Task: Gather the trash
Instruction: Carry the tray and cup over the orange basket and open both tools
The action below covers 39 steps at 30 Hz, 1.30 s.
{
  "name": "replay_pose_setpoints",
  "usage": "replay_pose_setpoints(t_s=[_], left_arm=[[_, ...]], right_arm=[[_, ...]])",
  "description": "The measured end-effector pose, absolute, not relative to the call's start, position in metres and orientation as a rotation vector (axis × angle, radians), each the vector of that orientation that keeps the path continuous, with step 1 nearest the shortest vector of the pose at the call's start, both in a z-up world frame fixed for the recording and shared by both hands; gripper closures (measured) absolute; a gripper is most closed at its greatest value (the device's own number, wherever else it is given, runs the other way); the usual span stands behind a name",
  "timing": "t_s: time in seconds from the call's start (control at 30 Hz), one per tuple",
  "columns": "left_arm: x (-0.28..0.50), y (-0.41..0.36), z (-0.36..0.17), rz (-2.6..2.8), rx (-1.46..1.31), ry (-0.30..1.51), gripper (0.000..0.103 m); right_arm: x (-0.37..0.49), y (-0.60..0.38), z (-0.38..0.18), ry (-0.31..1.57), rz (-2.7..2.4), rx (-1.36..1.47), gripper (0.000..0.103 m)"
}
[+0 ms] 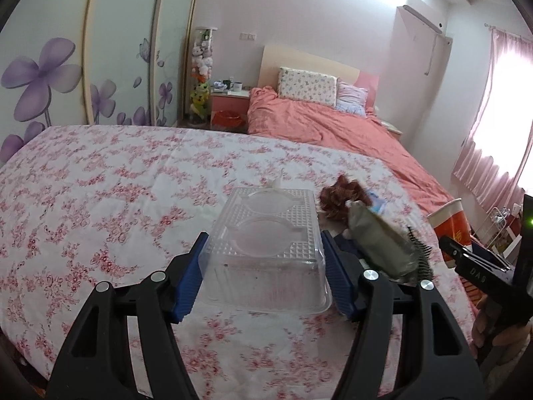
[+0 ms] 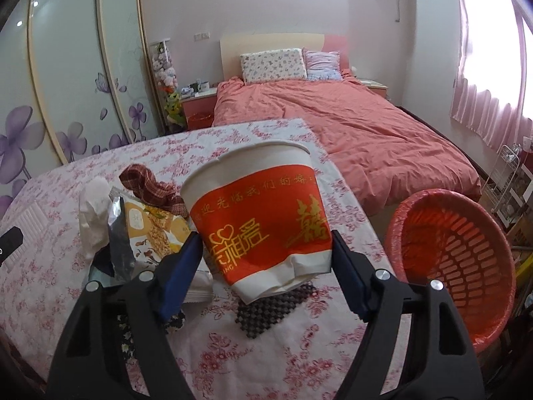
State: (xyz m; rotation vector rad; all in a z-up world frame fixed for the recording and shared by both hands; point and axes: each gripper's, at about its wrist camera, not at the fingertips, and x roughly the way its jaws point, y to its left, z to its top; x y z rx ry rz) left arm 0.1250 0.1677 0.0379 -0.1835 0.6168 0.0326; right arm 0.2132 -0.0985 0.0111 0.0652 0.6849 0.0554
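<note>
My left gripper [image 1: 263,276] is shut on a clear plastic container [image 1: 266,243], upside down, held just over the floral cloth. My right gripper [image 2: 266,260] is shut on a crumpled red and white paper cup [image 2: 260,213], tilted, above the table's right side. The cup also shows at the right in the left wrist view [image 1: 449,220]. A red-lined trash basket [image 2: 449,266] stands on the floor to the right of the table. A snack bag [image 2: 150,230], a white tissue [image 2: 93,206] and a brown checked cloth [image 2: 150,190] lie on the table left of the cup.
The table carries a pink floral cloth [image 1: 100,200] and a dark woven mat [image 2: 276,306]. A bed with a coral cover [image 2: 366,133] stands behind. A wire rack [image 2: 509,180] is at the far right. Wardrobe doors are on the left.
</note>
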Motion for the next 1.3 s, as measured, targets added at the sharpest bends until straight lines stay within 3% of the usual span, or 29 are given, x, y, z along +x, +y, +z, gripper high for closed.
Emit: replay_pose_setpoints(t_s=[0.7, 1.3], left_arm=[[0.138, 0.016, 0.069, -0.290, -0.137, 0.550, 0.038], [0.168, -0.135, 0.038, -0.554, -0.038, 0.608, 0.038]], right_arm=[[0.142, -0.239, 0.051, 0.538, -0.193, 0.190, 0.029], [0.151, -0.344, 0.016, 0.541, -0.314, 0.304, 0.029]])
